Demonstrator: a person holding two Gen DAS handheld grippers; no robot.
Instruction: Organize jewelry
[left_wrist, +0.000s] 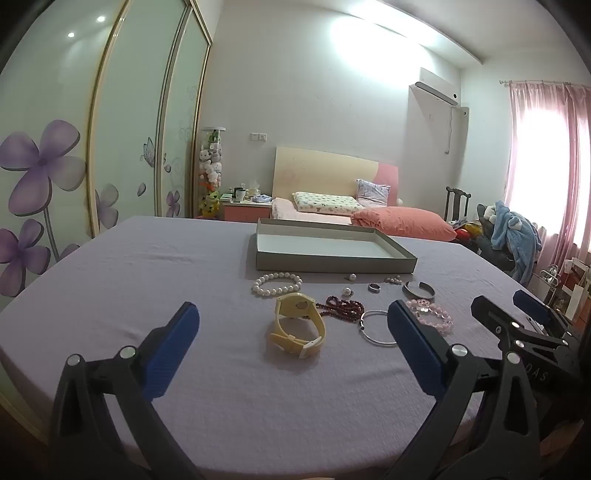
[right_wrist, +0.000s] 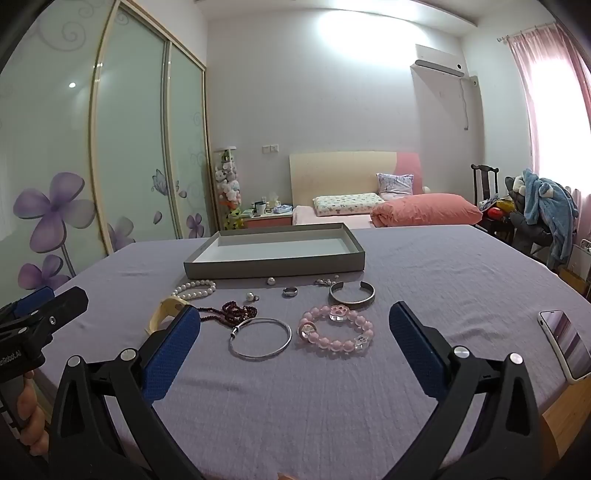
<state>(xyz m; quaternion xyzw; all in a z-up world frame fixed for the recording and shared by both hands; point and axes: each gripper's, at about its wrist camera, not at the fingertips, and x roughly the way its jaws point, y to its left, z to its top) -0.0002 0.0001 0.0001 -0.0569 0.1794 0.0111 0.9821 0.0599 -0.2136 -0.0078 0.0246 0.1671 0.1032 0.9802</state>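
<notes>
left claw (left_wrist: 293, 341): jaws spread wide, holding nothing, touching nothing, hovering low over the table (left_wrist: 129, 266)
yellow watch (left_wrist: 297, 326): lying right between the left claw's blue pads, just ahead of the tips, not gripped
pearl bracelet (left_wrist: 277, 284): beyond the watch, in front of the tray
grey tray (left_wrist: 332, 249): open, shallow, nothing inside, well ahead of both claws
dark red bead string (left_wrist: 341, 306): heaped just right of the watch, ahead of the left claw's right finger
right claw (right_wrist: 295, 336): jaws wide apart too, nothing held, off the cloth
silver bangle (right_wrist: 260, 338): between the right claw's pads, nearer its left finger, free
pink bead bracelet (right_wrist: 336, 328): between the pads, just right of the bangle, free
silver cuff (right_wrist: 351, 294): past the pink beads, toward the tray
ring (right_wrist: 290, 291): left of the cuff, small
loose pearl pieces (right_wrist: 252, 296): scattered near the tray front
phone (right_wrist: 565, 341): flat at the table edge, far right of the right claw
</notes>
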